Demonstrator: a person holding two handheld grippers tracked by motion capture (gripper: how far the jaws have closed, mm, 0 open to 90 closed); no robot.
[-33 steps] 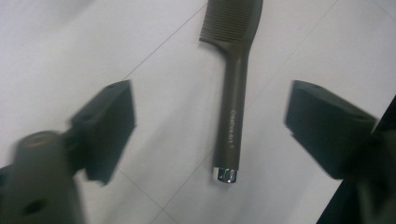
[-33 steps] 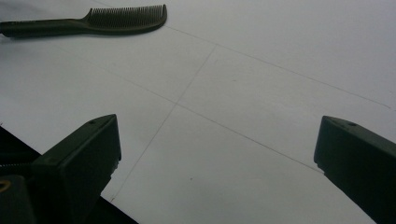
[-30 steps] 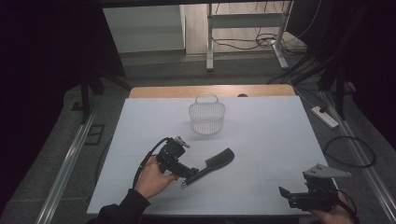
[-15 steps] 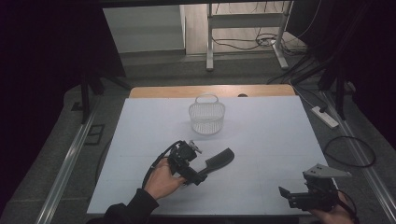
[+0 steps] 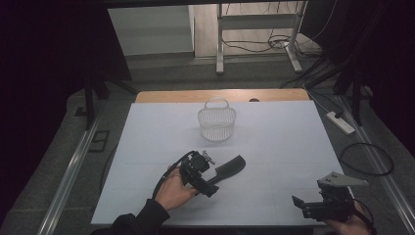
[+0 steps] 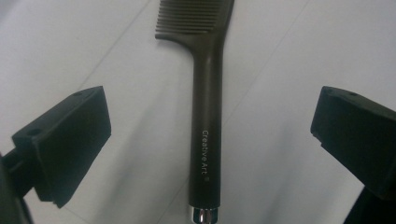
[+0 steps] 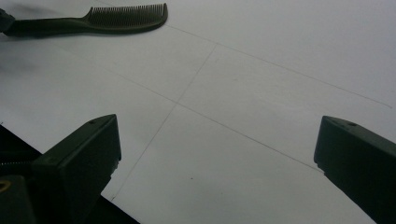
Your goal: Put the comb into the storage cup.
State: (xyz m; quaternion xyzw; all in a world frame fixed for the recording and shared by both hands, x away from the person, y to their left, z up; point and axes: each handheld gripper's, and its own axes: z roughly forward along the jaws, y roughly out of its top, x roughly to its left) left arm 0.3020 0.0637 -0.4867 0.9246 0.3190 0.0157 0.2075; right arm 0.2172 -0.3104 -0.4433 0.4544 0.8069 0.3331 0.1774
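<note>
- the comb (image 6: 205, 116) lies flat on the white table sheet (image 5: 274, 147), its handle running lengthwise up the gap between the left gripper (image 6: 210, 154) jaws in the left gripper view, teeth toward 12 o'clock and the metal-tipped handle end at 6 o'clock.
- both jaws stand wide apart, one at 9 o'clock and one at 3 o'clock of the handle, neither touching it; bare sheet shows on each side of the handle.
- in the high view the comb (image 5: 229, 169) sits just past the table's middle toward the person, angled with its head toward 2 o'clock, and the left gripper (image 5: 205, 180) covers its handle end.
- the left hand (image 5: 173, 192) comes in from 6 o'clock, the dark sleeve at the table's near edge, wrist turned so the gripper points toward 2 o'clock along the comb.
- the right gripper (image 5: 296, 201) hangs at the table's near right corner, well apart from the comb, jaws spread wide over bare sheet in the right gripper view; the comb (image 7: 93, 21) lies far off there at 11 o'clock.
- a white wire basket (image 5: 217, 121) stands upright at 12 o'clock of the comb, apart from it.
</note>
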